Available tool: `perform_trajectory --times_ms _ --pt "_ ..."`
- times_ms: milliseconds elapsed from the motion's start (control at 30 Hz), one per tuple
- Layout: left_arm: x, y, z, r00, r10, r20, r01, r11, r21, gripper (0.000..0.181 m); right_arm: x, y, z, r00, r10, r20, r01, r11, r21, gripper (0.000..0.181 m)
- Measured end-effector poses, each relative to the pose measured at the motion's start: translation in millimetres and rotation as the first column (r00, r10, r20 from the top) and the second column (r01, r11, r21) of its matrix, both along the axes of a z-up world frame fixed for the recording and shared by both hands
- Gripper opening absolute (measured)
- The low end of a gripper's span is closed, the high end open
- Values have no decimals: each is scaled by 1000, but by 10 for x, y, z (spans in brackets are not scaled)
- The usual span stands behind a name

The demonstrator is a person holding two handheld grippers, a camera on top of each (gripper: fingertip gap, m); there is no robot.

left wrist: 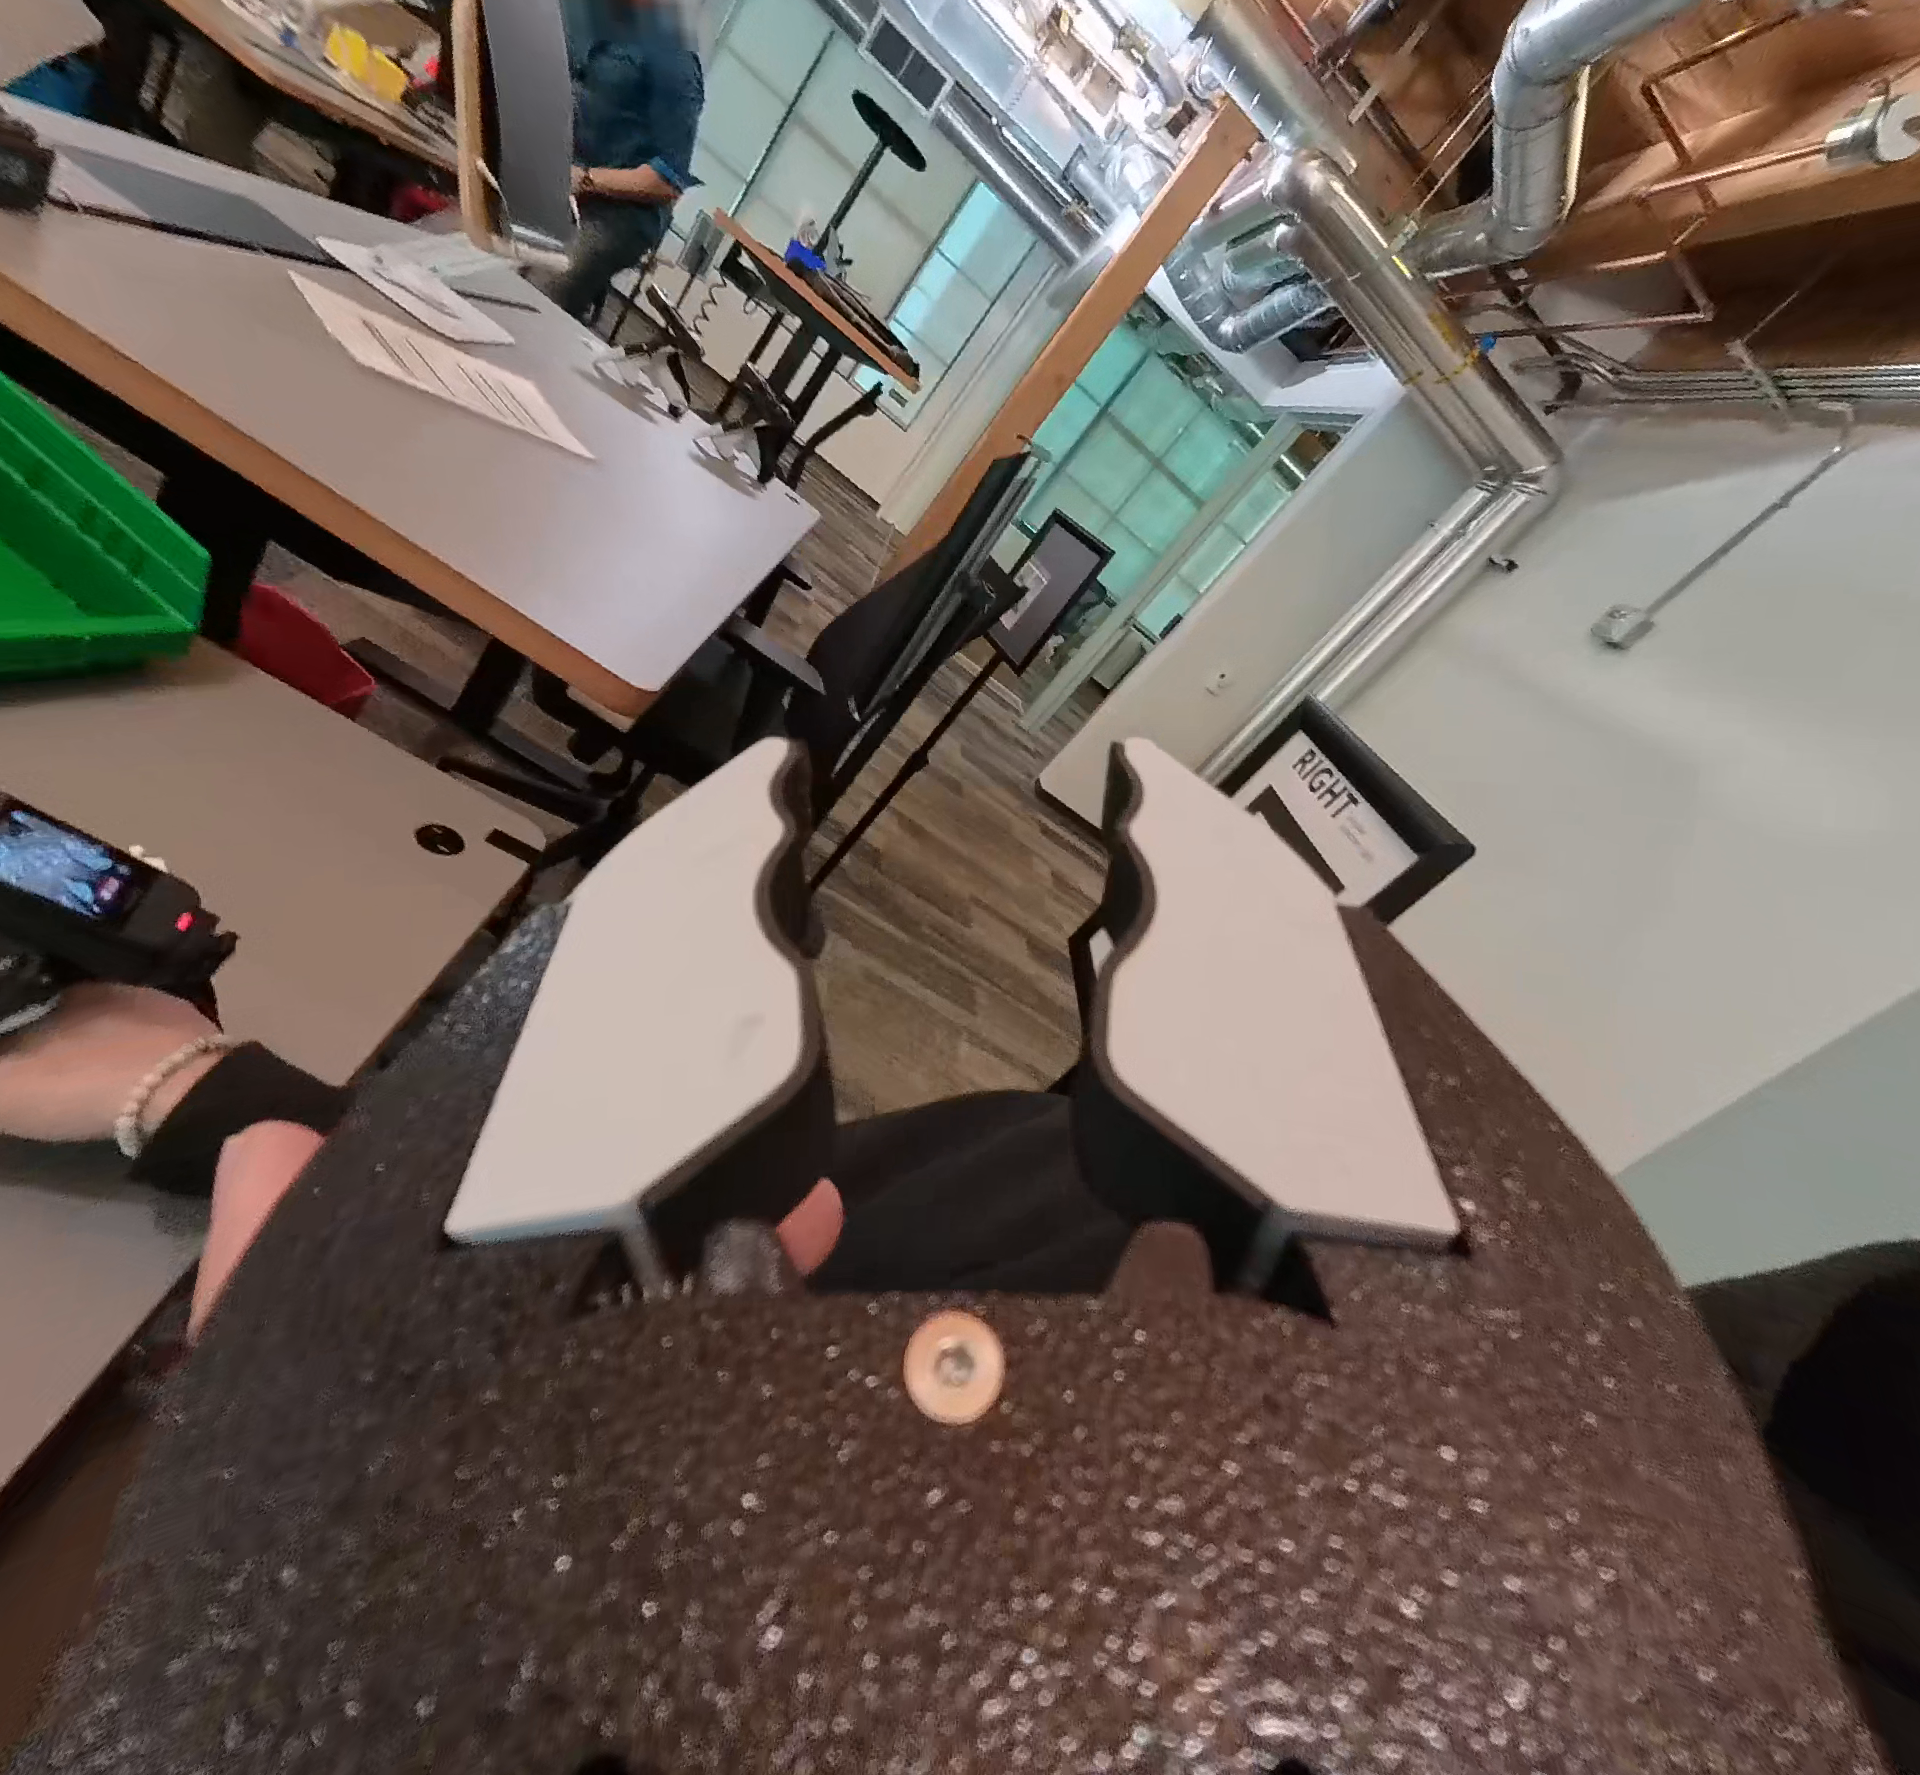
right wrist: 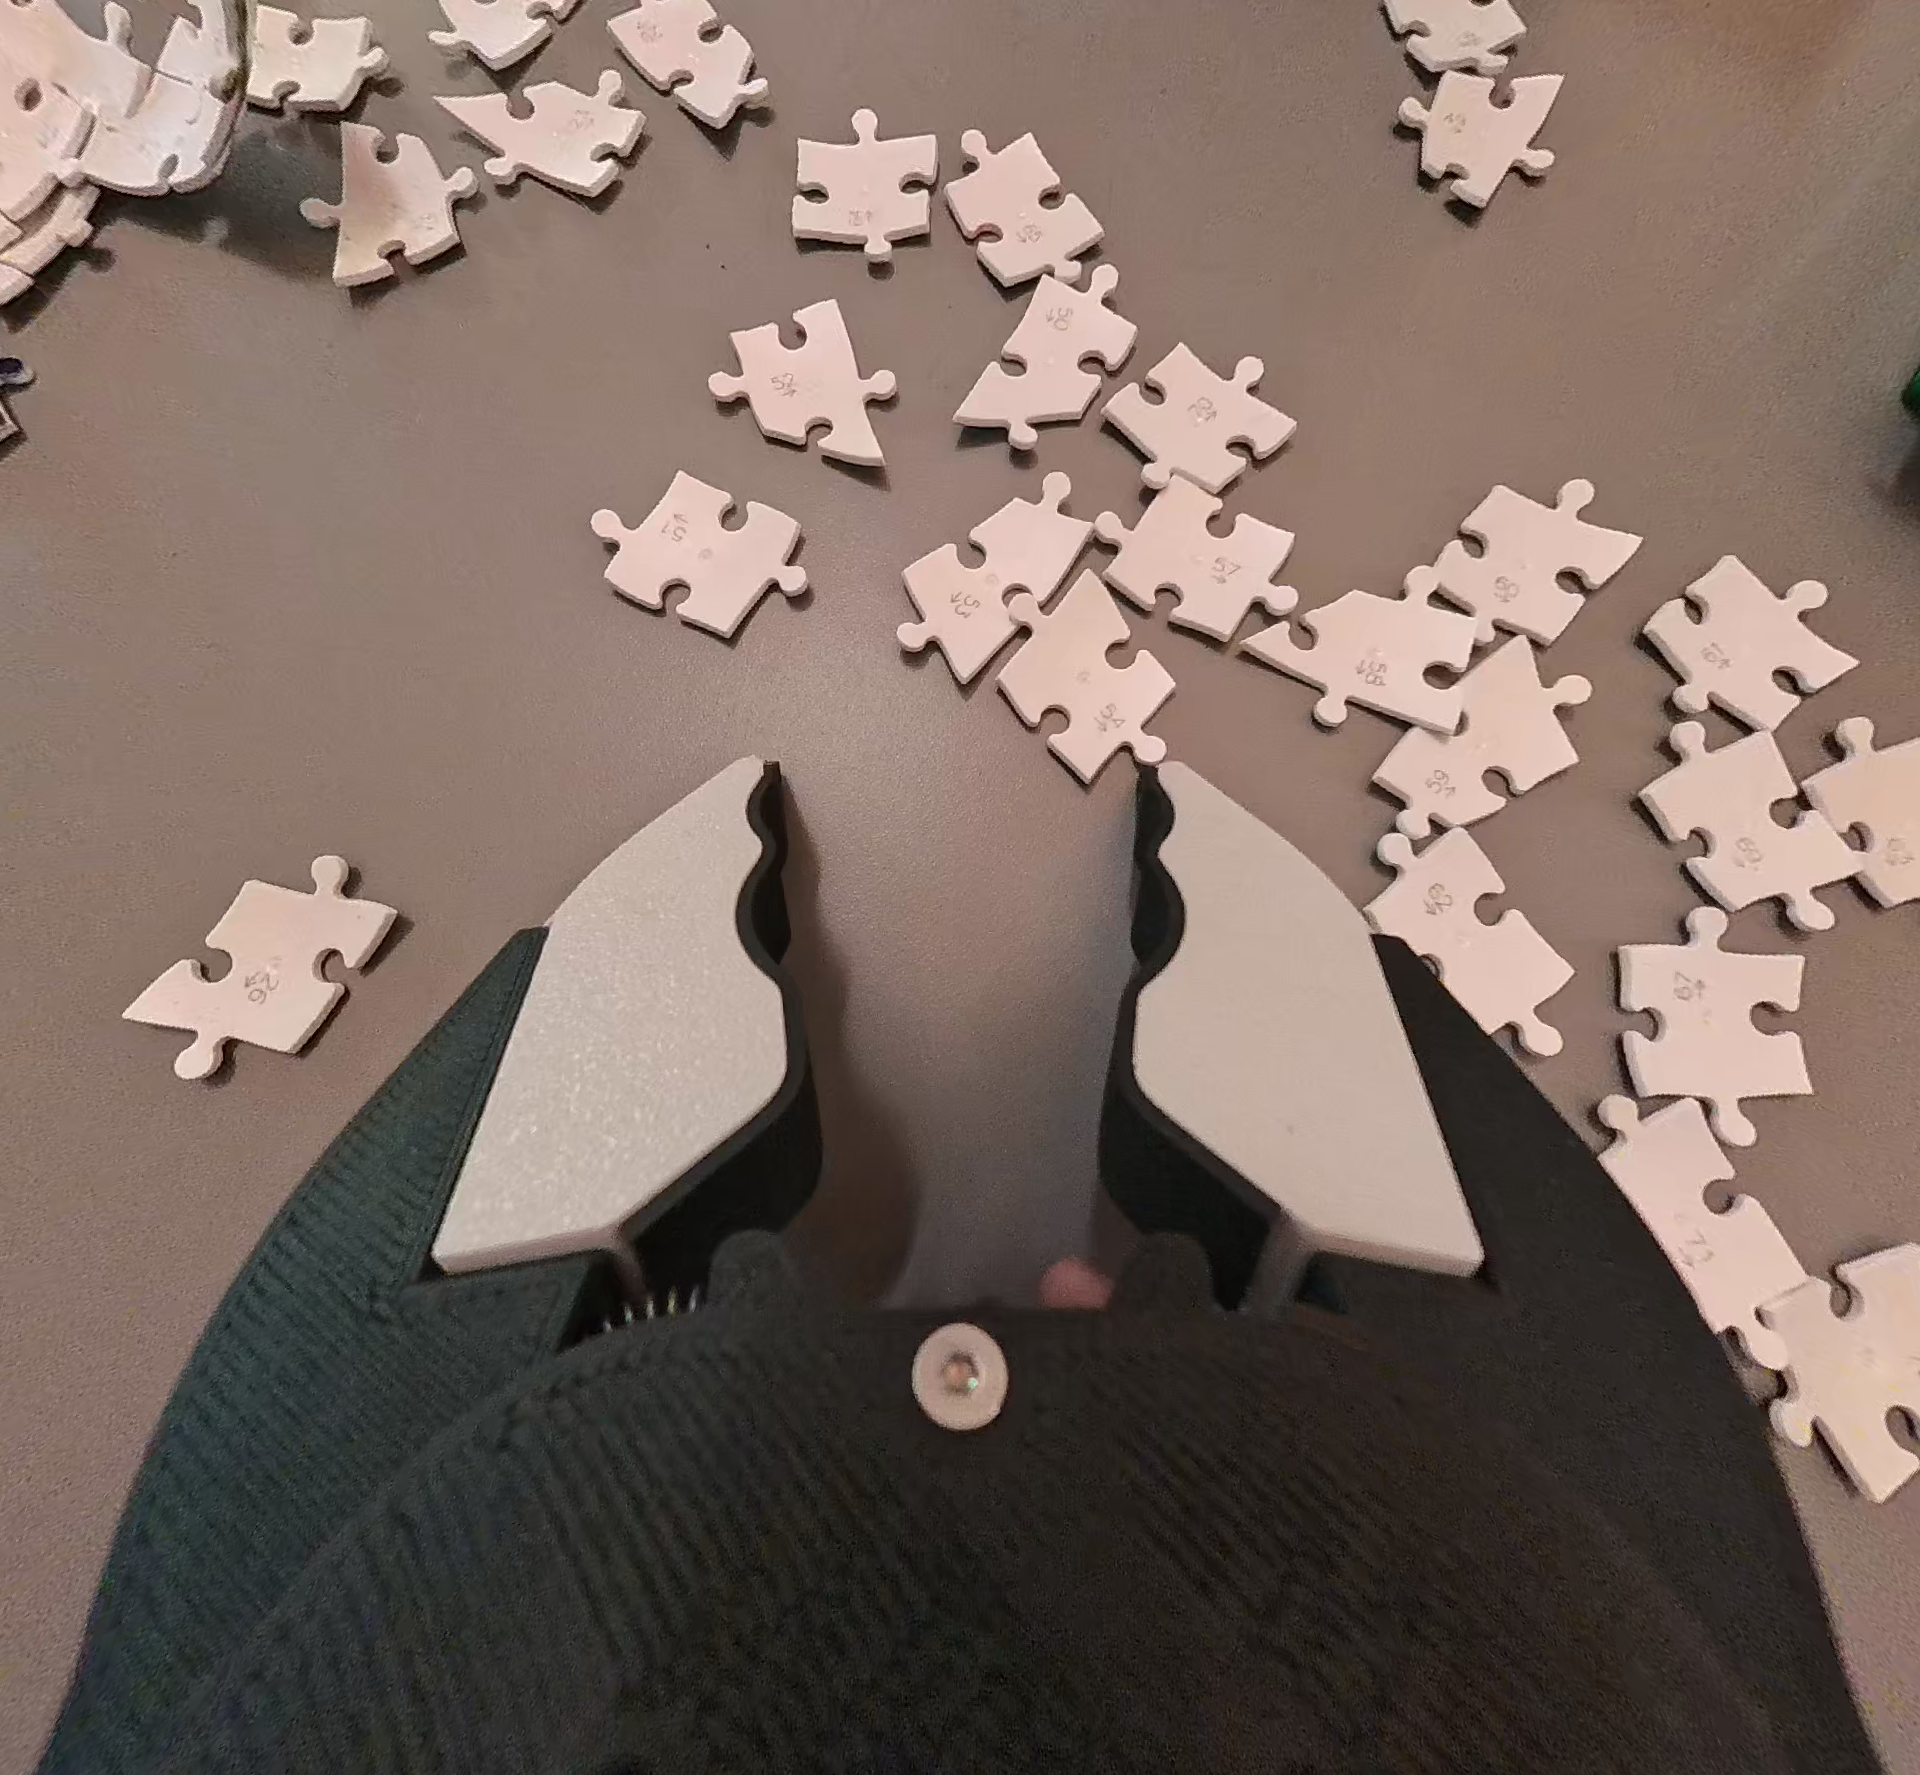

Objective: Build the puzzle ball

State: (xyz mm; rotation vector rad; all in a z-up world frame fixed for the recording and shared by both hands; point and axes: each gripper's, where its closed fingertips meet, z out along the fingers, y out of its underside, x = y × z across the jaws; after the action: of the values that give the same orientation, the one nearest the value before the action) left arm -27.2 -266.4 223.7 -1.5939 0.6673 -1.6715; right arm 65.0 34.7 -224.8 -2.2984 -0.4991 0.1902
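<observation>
above the grey bench (right wrist: pixel 312 645), the right gripper (right wrist: pixel 961 775) hangs with fingers spread and empty; white puzzle pieces (right wrist: pixel 1081 676) lie scattered just beyond its tips. the left gripper (left wrist: pixel 951 769), fingers spread, points across the room.

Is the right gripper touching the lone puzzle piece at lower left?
Apart. The right wrist view shows bare table between the right gripper and that puzzle piece.

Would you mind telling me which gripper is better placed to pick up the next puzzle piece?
The right gripper: it hangs open just above the grey table, with loose white puzzle pieces by its fingertips. The left gripper is open too, but points out across the room, with no pieces in its view.
</observation>
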Motion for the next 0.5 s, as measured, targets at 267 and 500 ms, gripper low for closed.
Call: perform_trajectory --times_ms 267,500 --pt "7 122 -70 1000 29 -11 -29 1000 2 54 -4 -1 -1 1000 3 -4 -3 1000 -3 64" --pt "52 457 -178 997 83 -5 -83 997 12 55 14 6 2 1000 -9 6 9 1000 3 68"
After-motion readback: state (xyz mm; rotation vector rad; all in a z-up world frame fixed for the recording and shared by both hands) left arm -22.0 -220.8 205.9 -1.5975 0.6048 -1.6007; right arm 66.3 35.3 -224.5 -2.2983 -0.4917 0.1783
